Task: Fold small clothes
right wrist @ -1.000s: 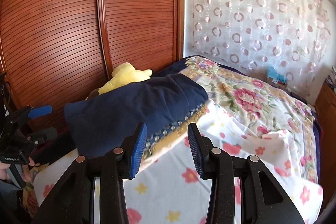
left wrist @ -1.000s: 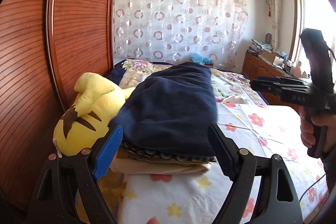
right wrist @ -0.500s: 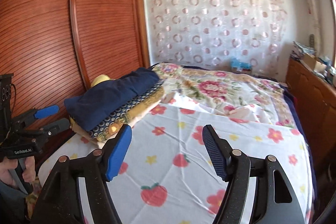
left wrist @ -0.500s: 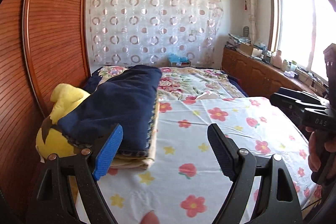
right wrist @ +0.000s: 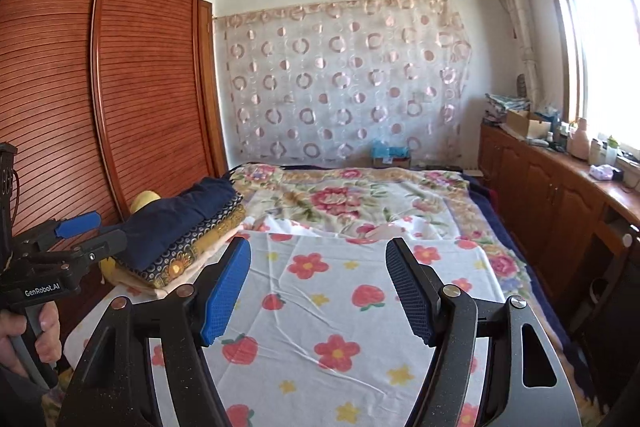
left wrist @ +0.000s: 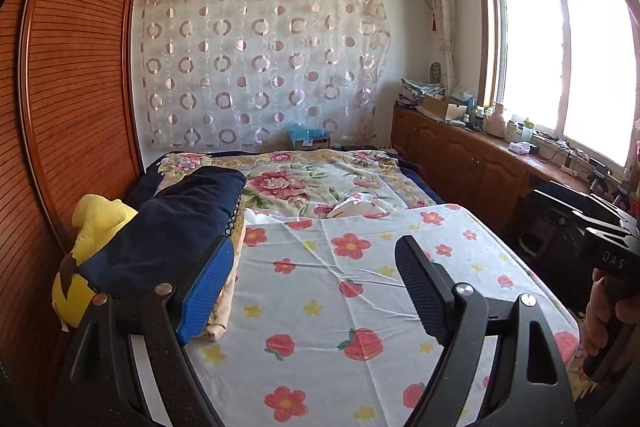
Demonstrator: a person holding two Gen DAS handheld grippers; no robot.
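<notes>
While the stack of folded clothes [left wrist: 172,239] rests at the bed's left edge, against a yellow plush toy [left wrist: 90,247], a navy garment [right wrist: 184,215] tops it and looks finished. The left tongs [left wrist: 310,287] gape wide with nothing between them, above the strawberry-print sheet [left wrist: 340,307]. The right tongs [right wrist: 318,287] also stand apart and empty, their jaws having just been opening. By my reading, one garment is done; next comes fetching another, perhaps the small pale piece [left wrist: 352,209] lying mid-bed.

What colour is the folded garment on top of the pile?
Dark navy blue, the top garment; the right wrist view shows it best.
</notes>
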